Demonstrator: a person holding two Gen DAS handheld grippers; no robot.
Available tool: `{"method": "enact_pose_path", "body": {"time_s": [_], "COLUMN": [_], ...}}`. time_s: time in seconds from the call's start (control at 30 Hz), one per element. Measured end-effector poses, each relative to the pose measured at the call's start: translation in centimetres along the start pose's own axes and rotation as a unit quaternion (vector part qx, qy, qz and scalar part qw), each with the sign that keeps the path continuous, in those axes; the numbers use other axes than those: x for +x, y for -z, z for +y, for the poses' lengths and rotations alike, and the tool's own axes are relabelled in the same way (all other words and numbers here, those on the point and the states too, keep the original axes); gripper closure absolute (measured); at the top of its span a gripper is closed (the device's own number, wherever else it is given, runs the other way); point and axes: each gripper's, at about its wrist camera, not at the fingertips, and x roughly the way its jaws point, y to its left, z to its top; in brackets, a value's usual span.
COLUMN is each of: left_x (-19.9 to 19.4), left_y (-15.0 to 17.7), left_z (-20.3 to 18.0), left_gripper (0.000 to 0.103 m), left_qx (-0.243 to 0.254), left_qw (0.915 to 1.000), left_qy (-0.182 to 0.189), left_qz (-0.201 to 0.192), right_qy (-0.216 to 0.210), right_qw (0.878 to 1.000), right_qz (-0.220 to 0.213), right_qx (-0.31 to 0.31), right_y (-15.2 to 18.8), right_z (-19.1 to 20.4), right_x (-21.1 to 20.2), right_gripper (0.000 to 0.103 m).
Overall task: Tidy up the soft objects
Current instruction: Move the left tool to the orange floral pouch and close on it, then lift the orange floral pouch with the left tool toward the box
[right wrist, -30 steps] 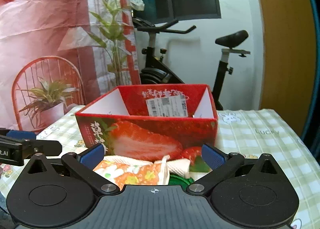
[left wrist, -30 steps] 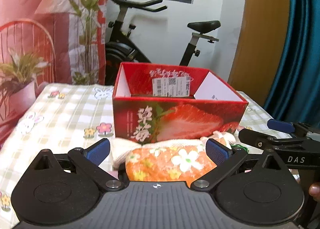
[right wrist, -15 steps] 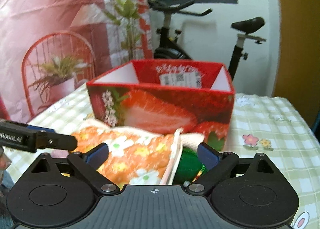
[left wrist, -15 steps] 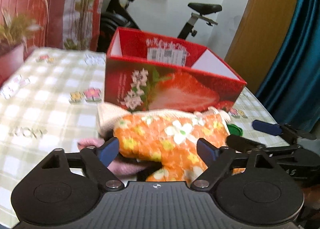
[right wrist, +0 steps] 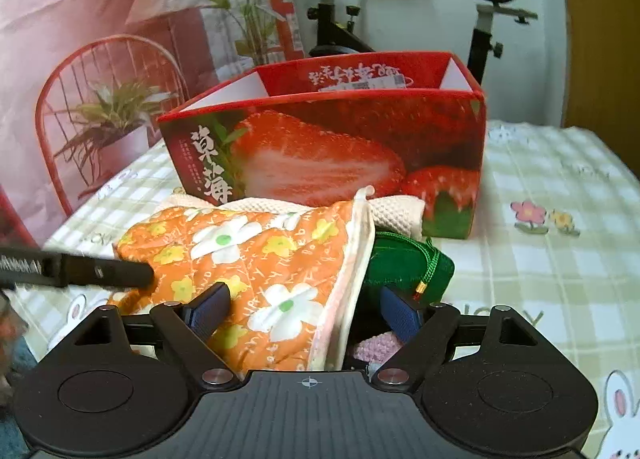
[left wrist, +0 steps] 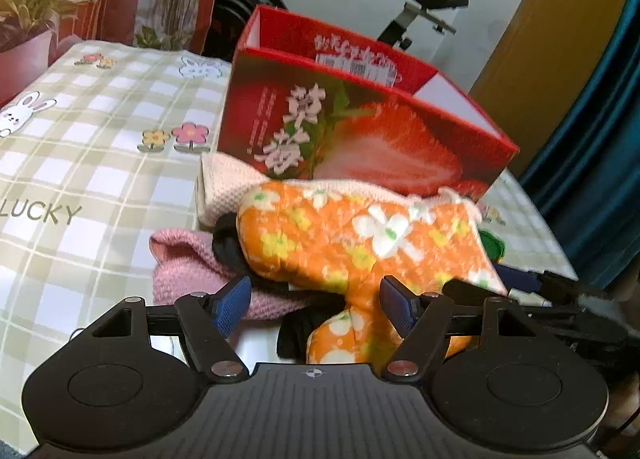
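Orange quilted fabric with white and yellow flowers, an oven mitt (left wrist: 360, 235), tops a heap of soft items on the checked tablecloth (left wrist: 80, 163), directly in front of the red strawberry box (left wrist: 360, 131); beneath it lie a cream knitted cloth (left wrist: 224, 187), a pink knitted cloth (left wrist: 188, 271), something black and a green pouch (right wrist: 404, 263). The left gripper (left wrist: 316, 303) has just been closing; the mitt's thumb end sits between its blue pads and against the right-hand pad, the left-hand pad clear of it, so no grasp yet. The right gripper (right wrist: 308, 311) has likewise been closing; the mitt's cuff lies between its pads, the near pad against the fabric, the far pad free beside the pouch; not clamped.
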Motion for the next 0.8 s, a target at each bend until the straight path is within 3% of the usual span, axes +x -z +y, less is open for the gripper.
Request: {"method": "enact_pose_path", "body": {"time_s": [0.07, 0.13, 0.17, 0.33, 0.4, 0.7, 0.77, 0.8], "left_x": [0.2, 0.4, 0.4, 0.4, 0.4, 0.1, 0.2, 0.2], "left_y": [0.2, 0.2, 0.2, 0.3, 0.3, 0.1, 0.2, 0.2], "left_z": [0.0, -0.1, -0.1, -0.1, 0.0, 0.5, 0.3, 0.1], "left_gripper": [0.03, 0.031, 0.032, 0.038, 0.038, 0.04, 0.053, 0.054], "left_qx": [0.002, 0.002, 0.002, -0.003, -0.009, -0.04, -0.036, -0.032], "left_qw": [1.0, 1.0, 1.0, 0.9999, 0.9998, 0.9986, 0.9985, 0.9985], "left_qy": [0.004, 0.004, 0.005, 0.013, 0.016, 0.03, 0.041, 0.045], "left_qz": [0.002, 0.003, 0.003, 0.002, 0.002, -0.012, -0.01, -0.009], "right_qy": [-0.006, -0.022, -0.023, -0.01, -0.009, -0.014, -0.016, -0.018], "right_qw": [1.0, 1.0, 1.0, 0.999, 0.999, 0.999, 0.999, 0.999], "right_qz": [-0.003, -0.005, -0.009, -0.04, -0.04, -0.034, -0.034, -0.034], "right_qx": [0.006, 0.007, 0.005, -0.017, -0.015, -0.004, -0.006, -0.009], "right_y": [-0.1, -0.1, -0.2, -0.4, -0.4, -0.3, -0.2, -0.2], "right_z": [-0.2, -0.2, 0.0, 0.5, 0.2, 0.0, 0.1, 0.2], "right_x": [0.0, -0.1, -0.2, -1.1, -1.0, -0.7, -0.7, -0.8], "right_gripper": [0.028, 0.047, 0.049, 0.083, 0.091, 0.091, 0.091, 0.091]}}
